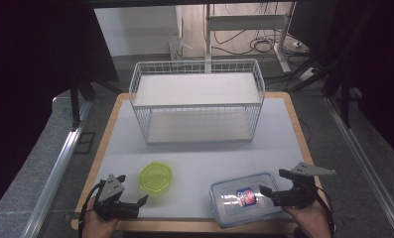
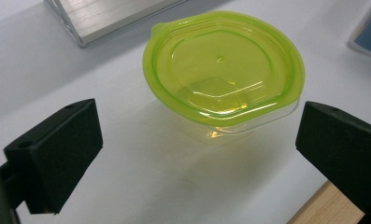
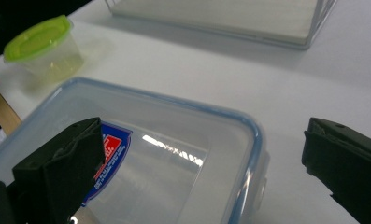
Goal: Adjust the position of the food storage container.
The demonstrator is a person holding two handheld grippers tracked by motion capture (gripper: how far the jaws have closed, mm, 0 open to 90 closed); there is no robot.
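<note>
The worktop [image 1: 199,153] carries a white wire basket [image 1: 197,99] set along its far edge. A clear rectangular container with a blue-rimmed lid [image 1: 244,198] lies flat at the near edge, toward the near-right corner; a red-and-blue label [image 1: 245,197] sits on the lid. A small round tub with a green lid [image 1: 156,177] stands upright near the near edge, left of centre.

The right gripper [image 1: 275,186] hovers at the container's right end, jaws wide, one over the lid, the other beyond its rim, gripping nothing. The left gripper [image 1: 135,201] sits just short of the tub, jaws wide, holding nothing.
</note>
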